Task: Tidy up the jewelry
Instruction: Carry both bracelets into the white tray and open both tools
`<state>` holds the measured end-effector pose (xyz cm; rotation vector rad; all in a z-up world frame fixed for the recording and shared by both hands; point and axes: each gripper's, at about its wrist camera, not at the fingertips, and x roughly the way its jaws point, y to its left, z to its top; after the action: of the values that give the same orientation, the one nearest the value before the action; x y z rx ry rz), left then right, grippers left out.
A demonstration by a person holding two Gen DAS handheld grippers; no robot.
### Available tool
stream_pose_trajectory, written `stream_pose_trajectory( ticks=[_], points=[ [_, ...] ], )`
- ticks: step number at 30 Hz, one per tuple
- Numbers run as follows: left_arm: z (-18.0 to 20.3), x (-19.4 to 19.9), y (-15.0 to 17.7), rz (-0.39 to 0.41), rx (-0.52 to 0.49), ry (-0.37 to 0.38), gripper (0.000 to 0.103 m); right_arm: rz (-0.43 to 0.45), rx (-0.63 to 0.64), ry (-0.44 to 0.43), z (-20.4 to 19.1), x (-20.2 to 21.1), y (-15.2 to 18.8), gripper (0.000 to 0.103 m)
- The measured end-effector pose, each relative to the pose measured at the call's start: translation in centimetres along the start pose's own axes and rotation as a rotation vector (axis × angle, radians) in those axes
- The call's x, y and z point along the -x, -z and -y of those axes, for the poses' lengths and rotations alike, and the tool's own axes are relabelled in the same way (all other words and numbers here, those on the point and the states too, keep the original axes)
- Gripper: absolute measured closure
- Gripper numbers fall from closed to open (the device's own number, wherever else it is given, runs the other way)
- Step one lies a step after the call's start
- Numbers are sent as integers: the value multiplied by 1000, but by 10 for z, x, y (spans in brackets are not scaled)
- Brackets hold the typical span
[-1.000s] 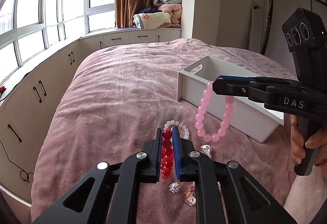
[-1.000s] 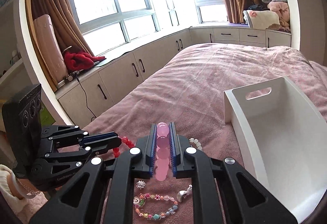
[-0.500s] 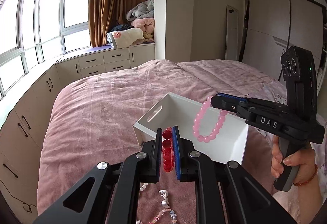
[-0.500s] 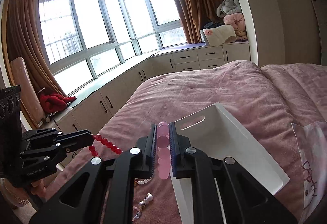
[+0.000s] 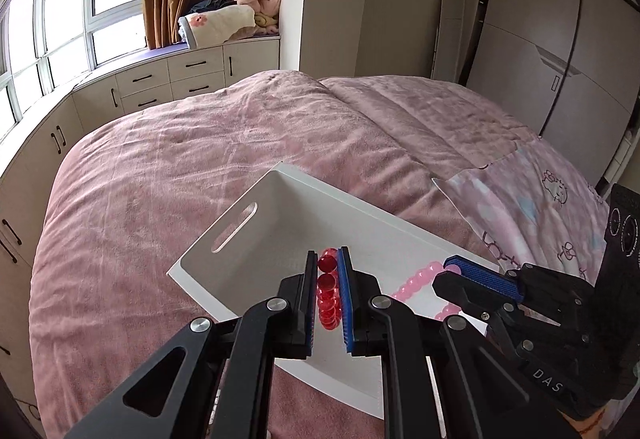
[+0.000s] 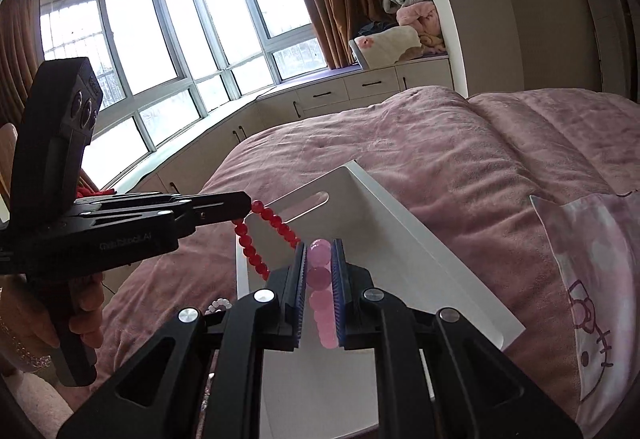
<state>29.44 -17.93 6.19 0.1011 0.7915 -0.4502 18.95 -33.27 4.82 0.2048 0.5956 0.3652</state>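
My left gripper (image 5: 327,259) is shut on a red bead bracelet (image 5: 327,295) and holds it above the white box (image 5: 280,215) on the pink bed. The same bracelet (image 6: 266,235) hangs from the left gripper (image 6: 248,205) in the right wrist view, over the box's near left corner. My right gripper (image 6: 319,249) is shut on a pink bead bracelet (image 6: 320,295) above the inside of the white box (image 6: 384,235). In the left wrist view the pink bracelet (image 5: 416,287) hangs from the right gripper (image 5: 450,267) over the box's right part.
A white bead bracelet (image 6: 219,305) lies on the pink bedspread (image 5: 200,159) left of the box. A Hello Kitty pillow (image 6: 588,279) lies to the right. Cabinets (image 5: 168,79) and windows run along the bed's left and far sides.
Both grippers have moved forward and to the right with their bracelets, from above the loose jewelry on the bedspread to above the white box. Both stay shut.
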Motion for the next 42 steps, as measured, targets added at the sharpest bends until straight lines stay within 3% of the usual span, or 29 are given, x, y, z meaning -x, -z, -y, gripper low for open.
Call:
stream_pose_trajectory(
  ticks=[4,10,15,17,19,21,23,25,27,30,32,34,37,42],
  points=[
    [-2,-32,-7,-47,4,-27,88,-36,47,31,-7,-12,5,90],
    [-11,-61,-10,-45,-11,-76,87,-95,98,76,-19,-29,13,90],
    [-27,-72,-5,-50,53,-72,86,-129,140,111,-23,-42,20,90],
    [-33,-68,-2,-32,76,-56,82,-117,129,111,-21,-41,19,89],
    [-39,-61,1,-10,82,-54,71,-97,105,100,-17,-36,16,89],
    [-43,-48,3,26,73,-62,60,-78,77,86,-13,-32,15,81],
    [-50,-31,5,64,75,-68,53,-41,61,80,-12,-26,13,57],
    [-57,-9,7,111,82,-99,39,0,43,59,-14,-19,13,45],
    [-66,18,10,163,88,-126,22,31,16,9,-16,-13,12,45],
    [-77,61,17,233,97,-148,11,89,-10,-49,-24,-4,11,39],
    [-84,88,24,266,100,-171,10,123,-8,-80,-34,2,11,25],
    [-89,113,34,273,87,-221,9,148,2,-120,-46,8,12,18],
    [-92,148,57,285,62,-301,8,144,58,-183,-69,11,18,16],
    [-104,187,107,269,95,-370,6,100,218,-180,-116,7,38,19]
  ],
)
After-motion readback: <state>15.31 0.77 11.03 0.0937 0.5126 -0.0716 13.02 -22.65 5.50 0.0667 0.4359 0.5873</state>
